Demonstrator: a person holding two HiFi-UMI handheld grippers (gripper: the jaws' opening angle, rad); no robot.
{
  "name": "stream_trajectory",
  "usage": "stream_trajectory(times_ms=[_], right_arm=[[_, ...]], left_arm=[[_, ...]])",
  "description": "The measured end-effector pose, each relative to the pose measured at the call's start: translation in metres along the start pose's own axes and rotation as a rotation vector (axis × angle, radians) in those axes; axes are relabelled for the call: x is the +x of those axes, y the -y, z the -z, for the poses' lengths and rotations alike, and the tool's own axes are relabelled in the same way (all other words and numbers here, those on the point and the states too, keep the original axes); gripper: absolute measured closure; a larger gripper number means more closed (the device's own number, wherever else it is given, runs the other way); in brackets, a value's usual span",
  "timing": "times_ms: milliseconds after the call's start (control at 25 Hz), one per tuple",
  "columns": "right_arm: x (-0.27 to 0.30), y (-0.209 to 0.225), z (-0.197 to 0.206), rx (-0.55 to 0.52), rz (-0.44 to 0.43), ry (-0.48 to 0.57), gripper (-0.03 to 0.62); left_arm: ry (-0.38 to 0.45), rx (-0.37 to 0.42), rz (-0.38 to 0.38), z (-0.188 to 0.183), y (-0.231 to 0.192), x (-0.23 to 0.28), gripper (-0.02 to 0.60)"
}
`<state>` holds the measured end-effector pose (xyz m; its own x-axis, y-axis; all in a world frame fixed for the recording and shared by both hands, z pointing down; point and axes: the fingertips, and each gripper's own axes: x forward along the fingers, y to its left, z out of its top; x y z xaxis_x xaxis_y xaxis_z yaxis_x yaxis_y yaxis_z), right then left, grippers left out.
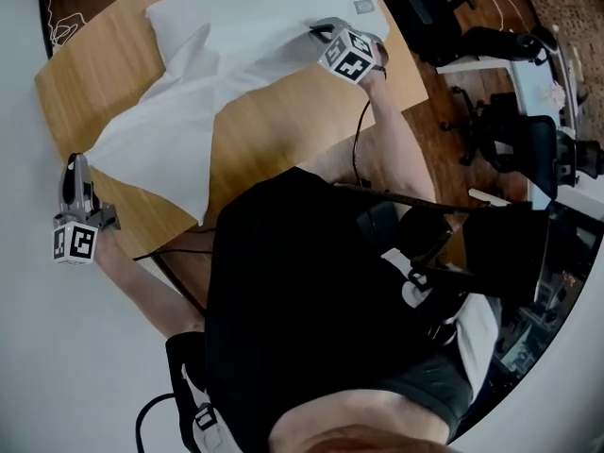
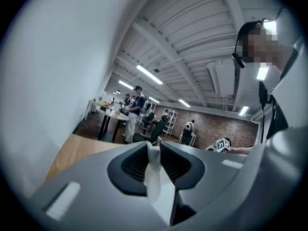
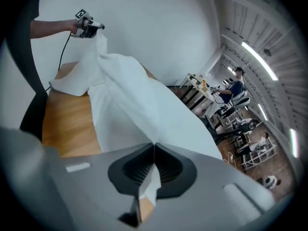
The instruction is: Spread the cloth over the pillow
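A white pillow [image 1: 274,3] lies at the far end of the wooden table [image 1: 90,78]. A white cloth [image 1: 179,125] stretches from the table's near-left corner up onto the pillow. My left gripper [image 1: 77,163] hangs off the near-left corner and is shut on one cloth corner [image 2: 153,170], which is pinched between its jaws. My right gripper [image 1: 319,32] rests at the pillow's near-right side, shut on another edge of the cloth [image 3: 150,184]. In the right gripper view the cloth [image 3: 139,95] runs taut up to the left gripper [image 3: 90,28], which holds it raised above the table.
Black office chairs [image 1: 429,12] and a desk with equipment [image 1: 543,74] stand to the right of the table. A cable [image 1: 357,144] trails from the right gripper. A white wall runs along the left. People stand at distant tables [image 2: 135,110].
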<state>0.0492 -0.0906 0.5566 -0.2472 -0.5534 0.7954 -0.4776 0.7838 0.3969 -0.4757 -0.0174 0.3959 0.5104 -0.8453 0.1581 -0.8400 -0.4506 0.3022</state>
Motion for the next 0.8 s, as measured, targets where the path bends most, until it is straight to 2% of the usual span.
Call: stream_trajectory(times_ms=[80,160,320,440,520,640,800], right_arm=[[-0.023,0.004,-0.005,-0.032,0.011,0.014,0.589],[-0.059,0.008,-0.027,-0.059,0.057,0.066,0.589],[-0.164,0.037,-0.095,-0.112,0.168,0.27,0.589],[-0.246,0.063,-0.138,-0.229,0.286,0.391,0.589],[-0.295,0.076,-0.149,-0.326,0.367,0.407,0.589],[-0.352,0.078,-0.145,-0.398,0.46,0.378,0.589],[-0.403,0.076,-0.117,-0.343,0.625,0.312,0.589]], left_arm=[[0.075,0.041,-0.011,-0.049,0.021,-0.011,0.512],[0.167,0.07,-0.032,-0.095,0.025,-0.033,0.517],[0.331,0.145,-0.069,-0.174,0.038,-0.082,0.523],[0.444,0.252,-0.083,-0.231,0.07,-0.117,0.525],[0.542,0.319,-0.061,-0.268,0.103,-0.141,0.528],[0.647,0.406,-0.031,-0.297,0.15,-0.178,0.529],[0.689,0.436,0.055,-0.289,0.188,-0.196,0.529]])
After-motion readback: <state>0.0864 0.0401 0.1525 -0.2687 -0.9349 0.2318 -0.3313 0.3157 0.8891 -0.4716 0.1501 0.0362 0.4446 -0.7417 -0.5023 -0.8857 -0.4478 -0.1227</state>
